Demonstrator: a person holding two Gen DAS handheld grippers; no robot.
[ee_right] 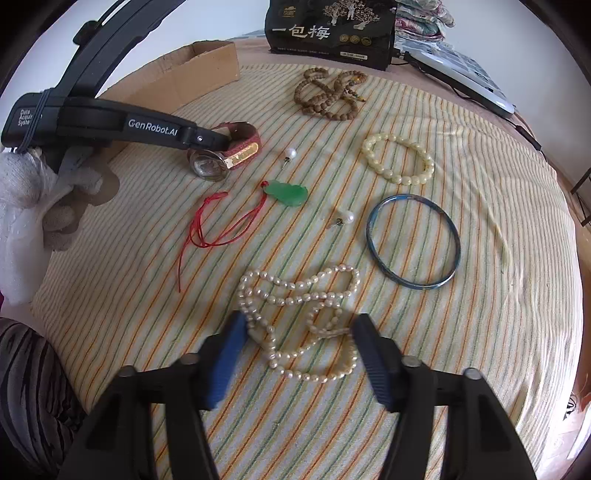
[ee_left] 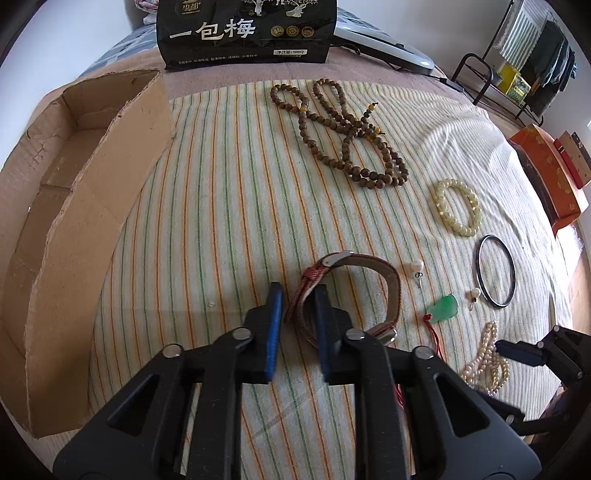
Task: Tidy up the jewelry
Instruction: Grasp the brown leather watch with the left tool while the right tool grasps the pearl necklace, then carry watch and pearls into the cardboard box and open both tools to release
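Daylight, soft and even. White walls [ee_left: 461, 33] around me. At my far right a black metal rack [ee_left: 491, 74] with striped cloth and dark garments hanging. Folded floral bedding [ee_right: 421, 18] stacked against the wall.

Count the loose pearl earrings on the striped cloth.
2. One pearl earring lies right of the watch, above the green pendant. The other pearl earring lies left of the bangle. None seems hidden.

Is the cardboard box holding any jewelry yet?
Empty as far as visible. The cardboard box shows only bare cardboard inside in the left wrist view; its near corner is hidden behind the wall. The right wrist view shows nothing more.
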